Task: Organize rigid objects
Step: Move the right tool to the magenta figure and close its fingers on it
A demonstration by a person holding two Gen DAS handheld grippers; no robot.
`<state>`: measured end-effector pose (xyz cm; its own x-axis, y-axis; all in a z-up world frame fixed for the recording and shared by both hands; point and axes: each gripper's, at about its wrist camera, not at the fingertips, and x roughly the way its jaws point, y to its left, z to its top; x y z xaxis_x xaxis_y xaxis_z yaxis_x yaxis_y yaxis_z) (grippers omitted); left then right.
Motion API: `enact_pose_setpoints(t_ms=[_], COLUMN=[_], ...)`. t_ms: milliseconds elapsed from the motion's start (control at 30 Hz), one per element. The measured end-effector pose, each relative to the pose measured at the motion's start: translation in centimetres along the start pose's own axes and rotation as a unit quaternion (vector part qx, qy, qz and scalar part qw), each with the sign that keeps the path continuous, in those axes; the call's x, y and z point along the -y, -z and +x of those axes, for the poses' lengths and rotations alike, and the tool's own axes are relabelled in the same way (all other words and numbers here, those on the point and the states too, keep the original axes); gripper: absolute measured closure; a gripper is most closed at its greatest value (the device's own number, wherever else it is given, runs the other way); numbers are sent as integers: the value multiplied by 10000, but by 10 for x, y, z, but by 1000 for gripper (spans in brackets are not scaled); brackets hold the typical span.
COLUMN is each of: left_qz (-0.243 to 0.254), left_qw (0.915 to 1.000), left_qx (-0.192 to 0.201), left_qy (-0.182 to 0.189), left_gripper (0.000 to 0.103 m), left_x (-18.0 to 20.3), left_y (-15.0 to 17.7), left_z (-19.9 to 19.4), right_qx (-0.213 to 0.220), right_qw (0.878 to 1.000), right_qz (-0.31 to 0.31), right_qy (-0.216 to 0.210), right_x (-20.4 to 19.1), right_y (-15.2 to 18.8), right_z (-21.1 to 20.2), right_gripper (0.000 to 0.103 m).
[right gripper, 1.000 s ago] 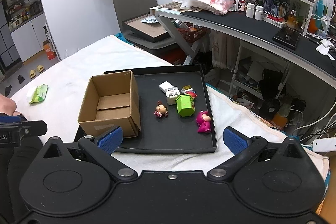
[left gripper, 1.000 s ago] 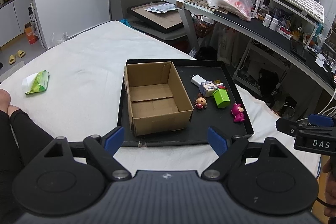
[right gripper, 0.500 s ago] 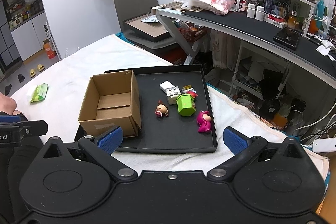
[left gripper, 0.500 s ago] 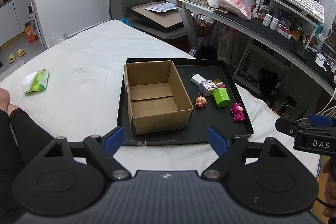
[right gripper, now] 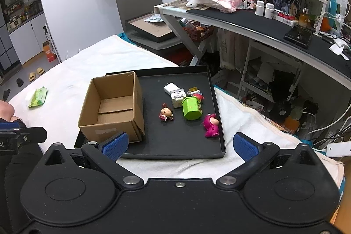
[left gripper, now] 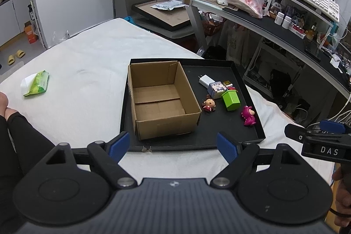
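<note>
Both grippers hang short of the black tray [left gripper: 250, 89] on the bed [left gripper: 83, 71], nothing yet picked. The left gripper [left gripper: 173, 144] and right gripper [right gripper: 178, 145] have fingers spread wide, released and empty. The cardboard box [left gripper: 162, 100] fills the tray's left side, open-topped, probably to receive the toys. The pink figure [right gripper: 211, 124], green block [right gripper: 191, 107], small doll [right gripper: 166, 113] and white charger [right gripper: 171, 88] sit loose along the right side.

White letters "DAS" stand on the black body of the right gripper [left gripper: 316, 132], seen from the left wrist. The left gripper [right gripper: 22, 135] shows only "AI" at the frame edge.
</note>
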<state>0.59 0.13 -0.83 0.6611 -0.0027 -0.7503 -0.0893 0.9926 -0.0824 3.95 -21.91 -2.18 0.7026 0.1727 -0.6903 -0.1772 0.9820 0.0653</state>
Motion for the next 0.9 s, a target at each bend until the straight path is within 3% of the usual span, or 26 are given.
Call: enact_pose_setpoints(t_ms=[367, 900], left_qz=[-114, -164], left_qw=[9998, 9990], left_qx=[47, -52], left_qy=[-142, -421], left_gripper=[18, 18], left_x=[-6, -4], left_y=[-13, -24], left_z=[23, 75], right_qx=[-203, -468], right_qw=[9998, 9985], right_qz=[23, 222], right_qy=[2, -184], right_x=[6, 45], right_y=[2, 5], right_z=[26, 73], right_gripper=[0, 0])
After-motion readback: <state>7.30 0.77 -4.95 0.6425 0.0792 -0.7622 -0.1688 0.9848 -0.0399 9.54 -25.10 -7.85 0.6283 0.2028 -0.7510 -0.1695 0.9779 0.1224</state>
